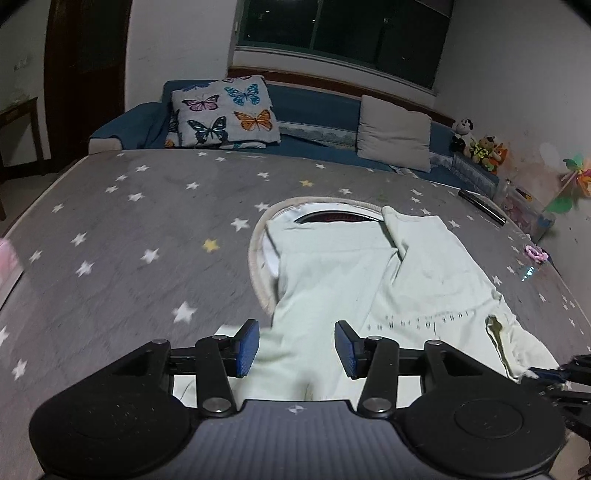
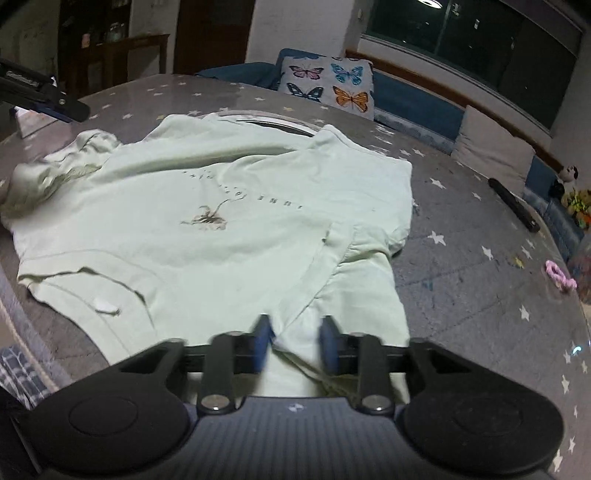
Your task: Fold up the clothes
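On the grey star-print bedspread (image 1: 110,229) lay a pale green shirt (image 2: 221,206), partly folded, collar end toward the butterfly pillow (image 1: 225,110). L gripper (image 1: 297,349) hovered over the shirt's near edge w/ blue pads (image 1: 248,347) wide apart, cloth under the gap, nothing pinched. R gripper (image 2: 295,343) had its pads narrower, cloth bunched btwn them; blur — couldn't tell if actually clamped. Pink hair tie (image 2: 559,278) lay well apart, near the bed's right edge.

Dim room here: a grey star-print cover (image 1: 129,229) in front, blue sofa (image 1: 317,107) behind with a butterfly cushion (image 1: 225,110), dark window (image 1: 343,22) above, white walls (image 1: 181,40).
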Demonstrator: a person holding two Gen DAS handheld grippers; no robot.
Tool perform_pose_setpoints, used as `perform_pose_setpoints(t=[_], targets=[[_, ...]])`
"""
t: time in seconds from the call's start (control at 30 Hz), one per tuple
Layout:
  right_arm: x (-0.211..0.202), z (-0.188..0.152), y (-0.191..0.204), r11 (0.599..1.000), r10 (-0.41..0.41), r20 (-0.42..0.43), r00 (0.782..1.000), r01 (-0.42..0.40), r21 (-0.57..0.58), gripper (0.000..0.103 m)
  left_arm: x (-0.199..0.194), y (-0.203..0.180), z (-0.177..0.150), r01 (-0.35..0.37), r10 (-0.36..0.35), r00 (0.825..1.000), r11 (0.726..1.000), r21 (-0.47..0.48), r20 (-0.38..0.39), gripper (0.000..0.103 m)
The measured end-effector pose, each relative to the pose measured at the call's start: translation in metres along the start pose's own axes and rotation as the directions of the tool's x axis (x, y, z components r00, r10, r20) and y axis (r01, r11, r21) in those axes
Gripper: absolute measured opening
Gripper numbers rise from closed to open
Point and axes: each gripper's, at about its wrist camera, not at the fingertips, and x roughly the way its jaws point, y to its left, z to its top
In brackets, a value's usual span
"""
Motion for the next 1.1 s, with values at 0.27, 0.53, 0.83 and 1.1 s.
perform_pose_setpoints(t=[0.27,0.53,0.83,1.1], targets=[[-0.032,-0.001,-0.061,0.964,-0.167,0.058,0.984,0.151,0.221,0.008,0.052,-0.003,0.025,-0.042,0.043,0.998,0.999,0.011,-0.038,0.048],[-0.044,-0.015,-0.123,0.866,-0.312,-0.035,0.95,0.299,0.401,0.017,0.098,0.001,0.044,-0.072,0.073,0.995,0.997,0.025,-0.074,0.047],[-0.015,0.029,-0.14,0.9,-0.165,0.025,0.986,0.14,0.413,0.037,0.146,0.005,0.062,-0.046,0.048,0.993,0.999,0.02,-0.104,0.045],[0.053,0.076,-0.15,0.898,-0.016,0.019,1.0,0.006,0.44,0.038,0.183,0.008,0.078,-0.062,0.065,0.992,0.998,0.033,-0.112,0.036]])
